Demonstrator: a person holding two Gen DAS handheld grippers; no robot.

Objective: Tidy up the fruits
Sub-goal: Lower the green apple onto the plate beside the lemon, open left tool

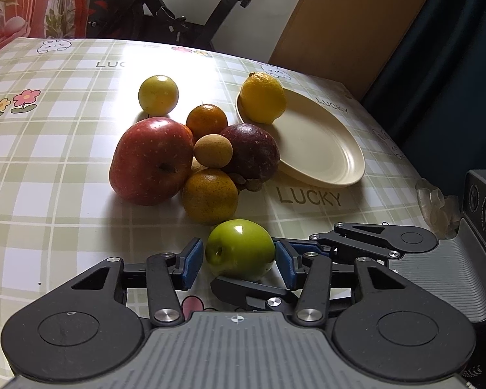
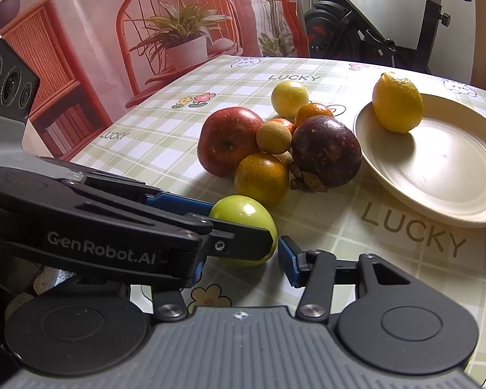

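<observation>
The green apple (image 1: 239, 249) sits between the left gripper (image 1: 239, 259) pads, jaws open, barely touching; the right gripper (image 2: 243, 253) is beside it, open, empty.

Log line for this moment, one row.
left gripper: open around green apple | right gripper: open | lemon on plate

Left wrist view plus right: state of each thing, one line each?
left hand-held gripper: open around the green apple, pads not clearly touching
right hand-held gripper: open, empty, beside the green apple
green apple: on the table, between the left pads
lemon: on the plate
plate: upright, holds only the lemon
red apple: on the table, in the fruit pile
</observation>
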